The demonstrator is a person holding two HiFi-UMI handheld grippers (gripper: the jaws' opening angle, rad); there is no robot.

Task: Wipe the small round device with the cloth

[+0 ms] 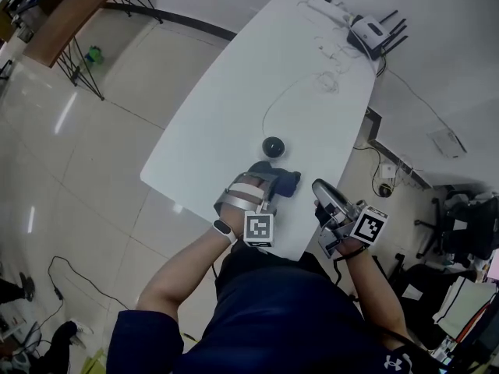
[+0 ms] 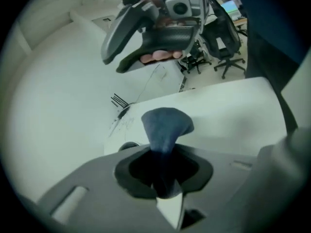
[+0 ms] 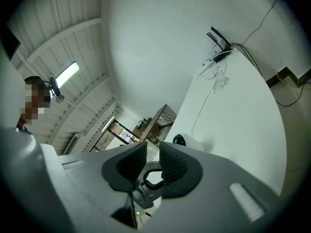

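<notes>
Fingers [image 2: 130, 173] of the left gripper [image 1: 269, 181] pinched the cloth [image 2: 165, 125]; the right gripper's [image 3: 152, 152] stood barely apart, empty. The small round device [image 1: 273, 146] sat just beyond on the desk [image 1: 234, 107]; light strokes should avoid shoving it.

A long white counter [image 1: 234, 123] stands on a glossy, pale tiled floor [image 1: 70, 178]. A wooden table [image 1: 70, 10] on black wire legs sits at upper left. Black office chairs [image 1: 468, 224] crowd the right, beside a white wall [image 1: 452, 45].

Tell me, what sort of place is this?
Probably an office or lab workroom: a long white table, a router with antennas at its far end, and black office chairs nearby.
</notes>
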